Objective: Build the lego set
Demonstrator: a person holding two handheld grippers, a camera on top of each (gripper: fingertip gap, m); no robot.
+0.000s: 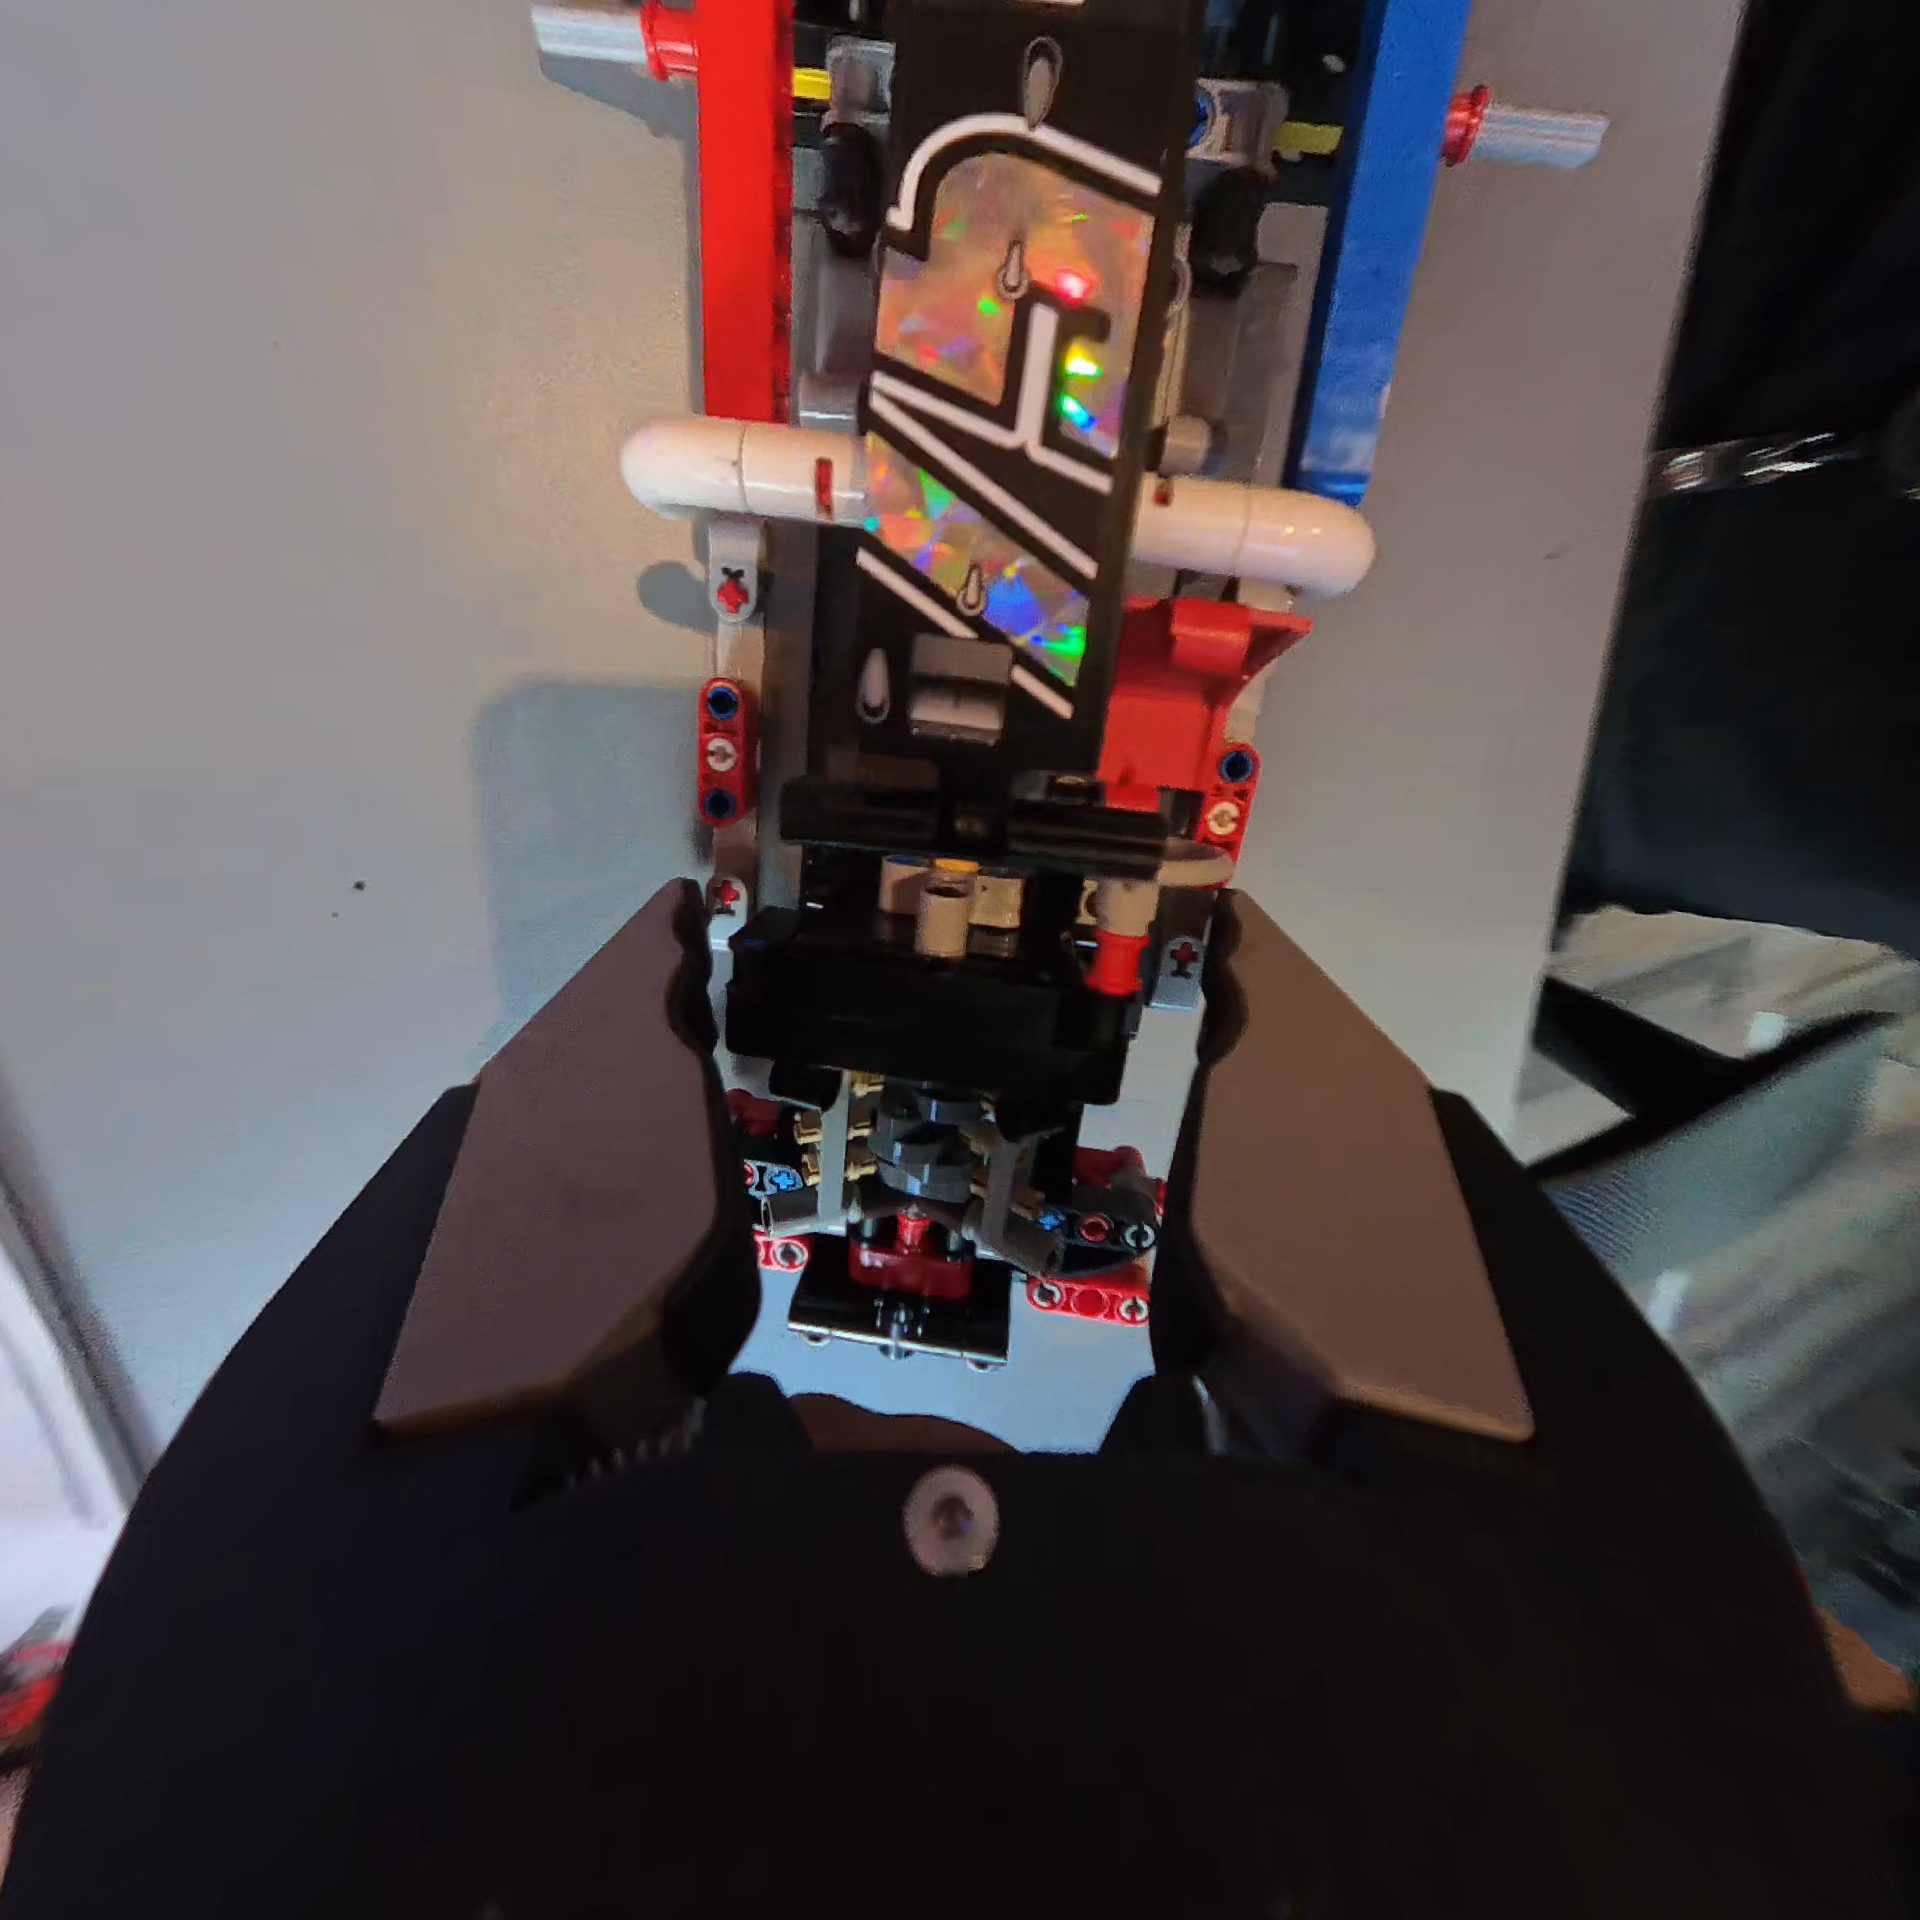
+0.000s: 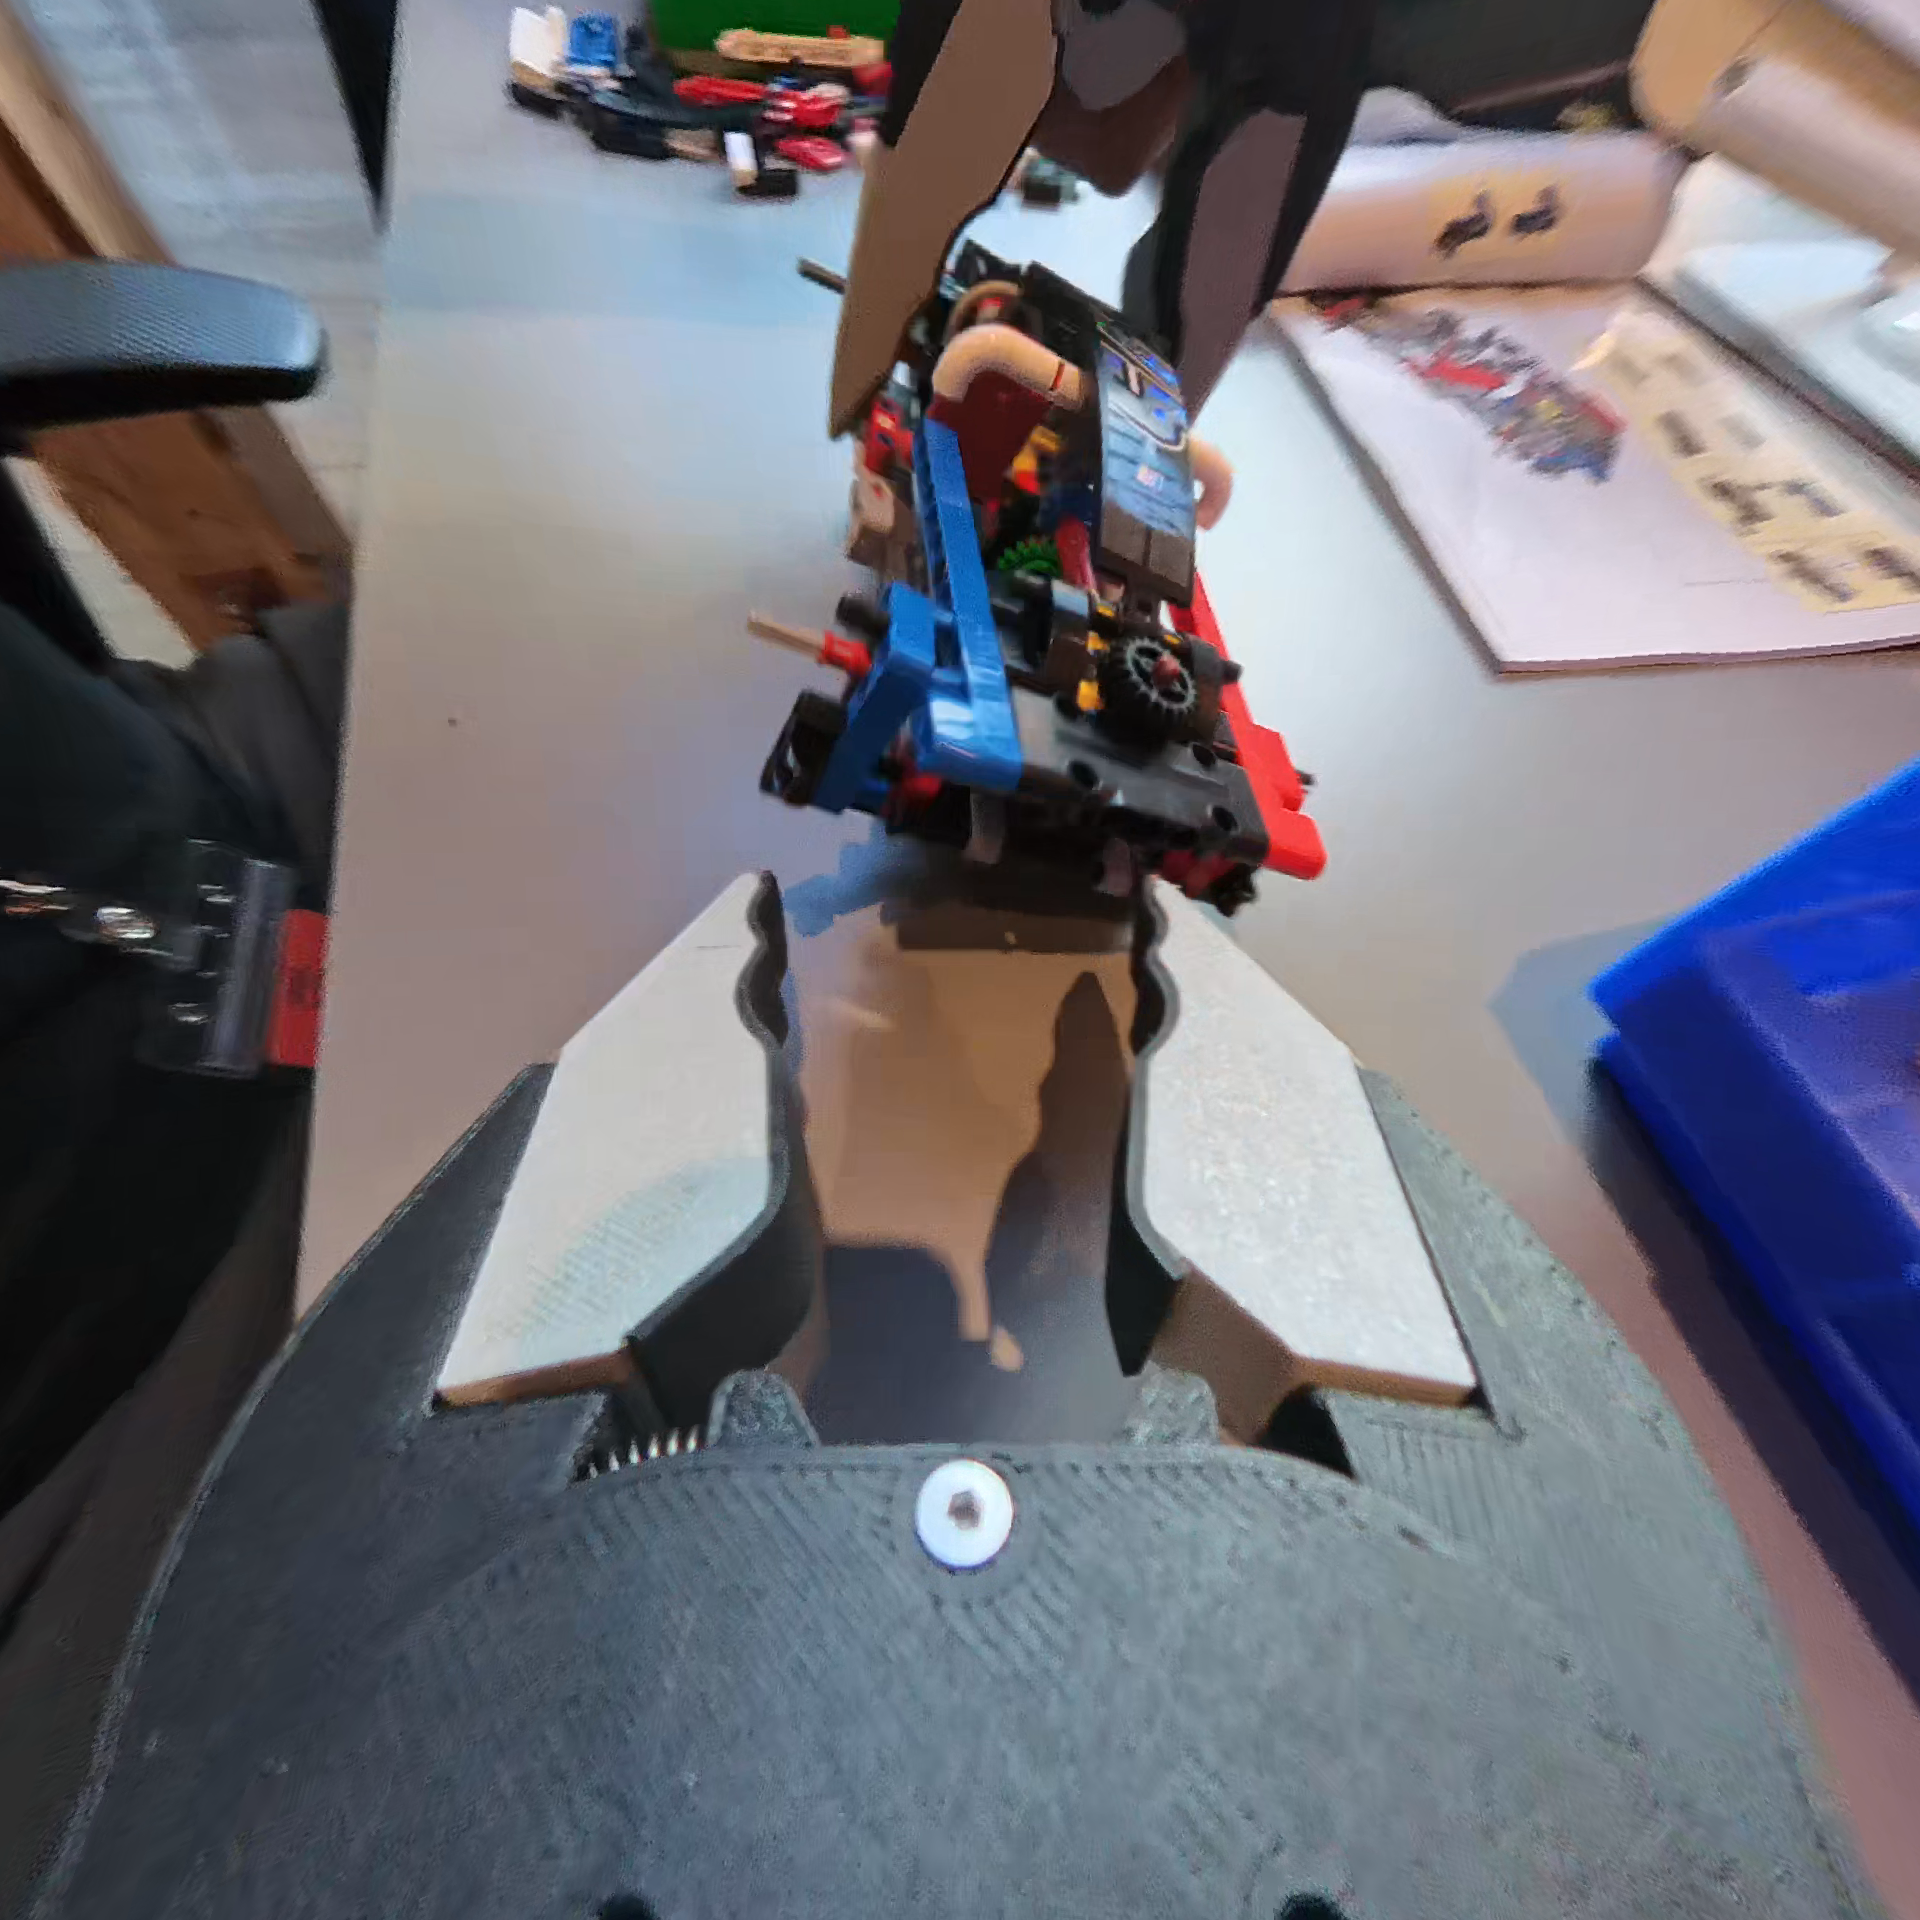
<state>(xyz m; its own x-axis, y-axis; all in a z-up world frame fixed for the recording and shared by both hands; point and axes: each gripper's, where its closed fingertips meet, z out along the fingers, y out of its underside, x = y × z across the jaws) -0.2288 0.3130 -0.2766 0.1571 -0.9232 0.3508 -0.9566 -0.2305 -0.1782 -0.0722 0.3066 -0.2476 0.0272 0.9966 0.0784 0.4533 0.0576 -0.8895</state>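
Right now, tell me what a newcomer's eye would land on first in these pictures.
The half-built lego model, lifted off the grey table between the left tongs, its black panel flashing a rainbow-foil sticker. Next, the open, empty right tongs just short of its other end, and a blue bin to the right.

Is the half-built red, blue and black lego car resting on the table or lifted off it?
Lifted: the lego car hangs above the grey table, its shadow underneath, with the left gripper around its far end.
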